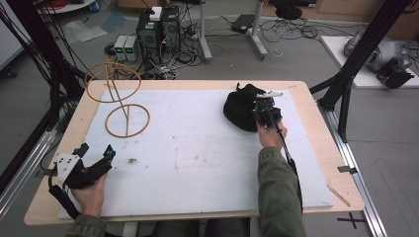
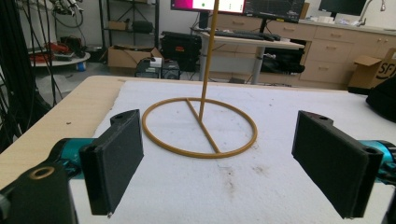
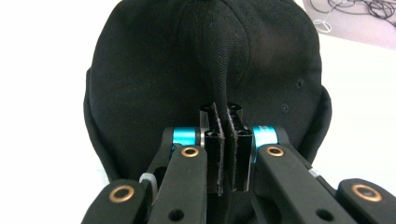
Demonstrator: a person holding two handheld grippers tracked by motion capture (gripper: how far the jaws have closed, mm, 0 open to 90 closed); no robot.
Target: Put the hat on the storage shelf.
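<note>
Nearest the camera, the left gripper (image 1: 94, 153) rests at the desk's (image 1: 306, 94) near-left edge, jaws wide apart and empty. The right gripper (image 3: 223, 140) pinches a fold of the black cap (image 3: 154, 70) at the far right.

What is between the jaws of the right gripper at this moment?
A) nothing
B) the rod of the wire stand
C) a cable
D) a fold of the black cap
D: in the right gripper view the right gripper has its jaws closed on a pinched fold of the black cap, whose fabric rises in a ridge from between them.
</note>
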